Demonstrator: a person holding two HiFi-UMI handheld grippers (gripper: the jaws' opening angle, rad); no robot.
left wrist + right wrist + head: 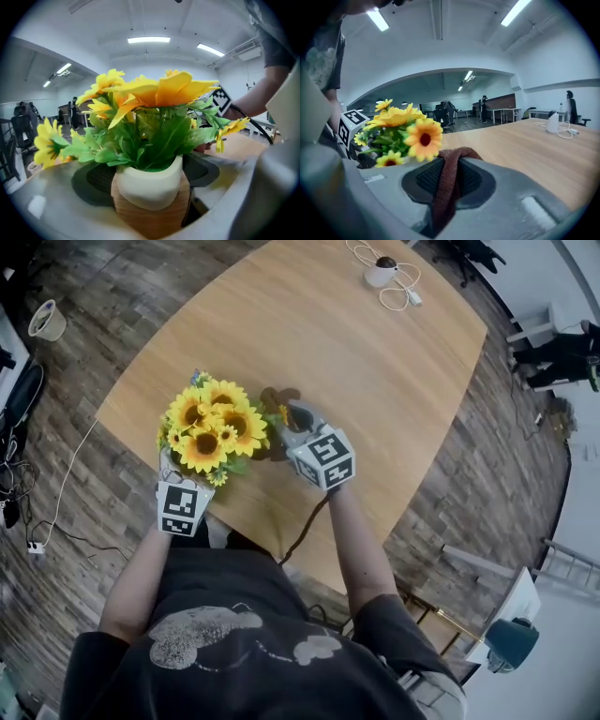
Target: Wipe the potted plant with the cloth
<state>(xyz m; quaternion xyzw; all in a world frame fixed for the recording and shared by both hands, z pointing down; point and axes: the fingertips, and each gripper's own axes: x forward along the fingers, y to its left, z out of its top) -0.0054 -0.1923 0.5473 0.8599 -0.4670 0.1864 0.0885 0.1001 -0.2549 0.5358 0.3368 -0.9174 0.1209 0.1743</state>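
The potted plant has yellow sunflowers and green leaves in a white pot on a wooden base, and it stands near the table's front left corner. My left gripper reaches in under the flowers from the near side. In the left gripper view the pot fills the gap between the two dark pads of the left gripper, and both pads lie against it. My right gripper is just right of the blooms, shut on a brown cloth. The cloth hangs folded beside the flowers.
The wooden table stretches away to the far right. A white device with a coiled cable lies at its far end. A cup stands on the floor at left, and a teal seat is at lower right.
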